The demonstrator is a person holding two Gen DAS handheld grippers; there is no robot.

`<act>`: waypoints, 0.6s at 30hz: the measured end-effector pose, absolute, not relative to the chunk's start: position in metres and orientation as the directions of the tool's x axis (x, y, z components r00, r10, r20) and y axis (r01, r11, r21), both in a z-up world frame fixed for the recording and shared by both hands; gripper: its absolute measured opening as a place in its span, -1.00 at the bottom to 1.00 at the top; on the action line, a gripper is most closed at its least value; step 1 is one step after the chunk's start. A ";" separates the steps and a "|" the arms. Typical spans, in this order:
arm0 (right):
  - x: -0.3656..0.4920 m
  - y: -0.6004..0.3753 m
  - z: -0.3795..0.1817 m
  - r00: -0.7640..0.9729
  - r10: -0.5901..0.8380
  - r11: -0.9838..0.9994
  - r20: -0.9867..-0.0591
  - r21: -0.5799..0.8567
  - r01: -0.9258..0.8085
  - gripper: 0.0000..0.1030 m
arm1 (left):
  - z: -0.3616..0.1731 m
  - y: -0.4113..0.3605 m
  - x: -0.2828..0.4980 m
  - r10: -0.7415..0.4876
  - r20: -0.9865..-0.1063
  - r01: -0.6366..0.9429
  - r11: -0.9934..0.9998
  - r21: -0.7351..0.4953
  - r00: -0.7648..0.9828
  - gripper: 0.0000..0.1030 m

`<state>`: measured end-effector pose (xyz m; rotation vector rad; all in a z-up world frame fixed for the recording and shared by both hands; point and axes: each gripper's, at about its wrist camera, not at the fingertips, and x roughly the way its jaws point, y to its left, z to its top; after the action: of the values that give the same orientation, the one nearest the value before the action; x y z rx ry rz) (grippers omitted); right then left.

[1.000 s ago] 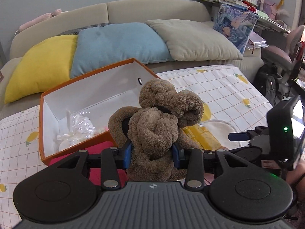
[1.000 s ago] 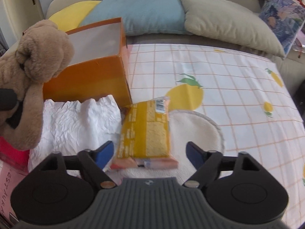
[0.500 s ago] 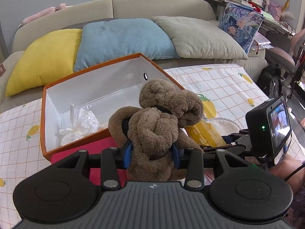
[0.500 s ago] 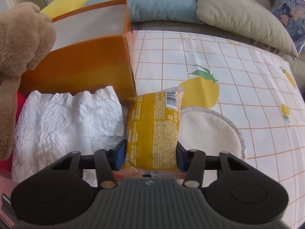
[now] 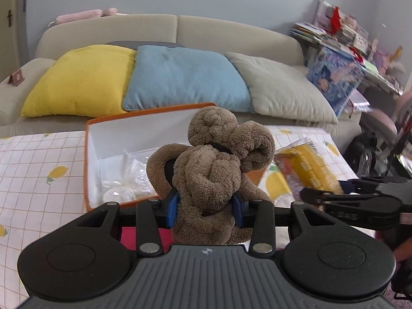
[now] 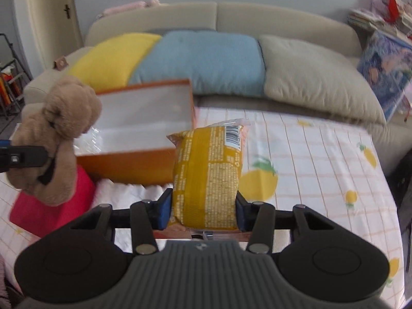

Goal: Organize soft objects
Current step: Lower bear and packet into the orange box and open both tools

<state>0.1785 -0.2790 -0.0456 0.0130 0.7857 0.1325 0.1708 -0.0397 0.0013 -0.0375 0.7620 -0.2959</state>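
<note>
the left hand-held gripper (image 5: 206, 207) is clamped on a brown plush toy (image 5: 213, 170), held up in front of the orange box (image 5: 88, 159), whose white inside holds a clear plastic bag (image 5: 128, 180). the right hand-held gripper (image 6: 202, 212) is clamped on a yellow packet (image 6: 208, 175), lifted above the lemon-print sheet (image 6: 309, 159) just right of the box. a red item (image 6: 51, 206) and white crumpled cloth (image 6: 121, 193) lie beside the box's near wall.

No wording can be read anywhere: the yellow packet (image 6: 208, 177) carries a barcode (image 6: 233, 136) near its far end and dense small print down its face, all too blurred to make out in either wrist view.
</note>
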 end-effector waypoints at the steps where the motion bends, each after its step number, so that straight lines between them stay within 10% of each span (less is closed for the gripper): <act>1: 0.180 -0.276 -0.037 0.705 0.140 0.989 -0.695 0.065 -0.132 -0.08 | 0.004 -0.033 0.175 -0.272 -0.673 0.229 0.961 -0.154 0.688 -0.09; 18: 0.317 -0.204 -0.035 0.577 0.195 0.963 -0.793 0.044 -0.264 -0.08 | -0.020 -0.017 0.301 -0.307 -0.785 0.071 0.945 -0.320 0.538 -0.09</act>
<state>0.3172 -0.2043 -0.0345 -0.0823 0.9169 0.2688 0.3008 -0.0168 -0.0202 -0.2631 0.9804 -0.2280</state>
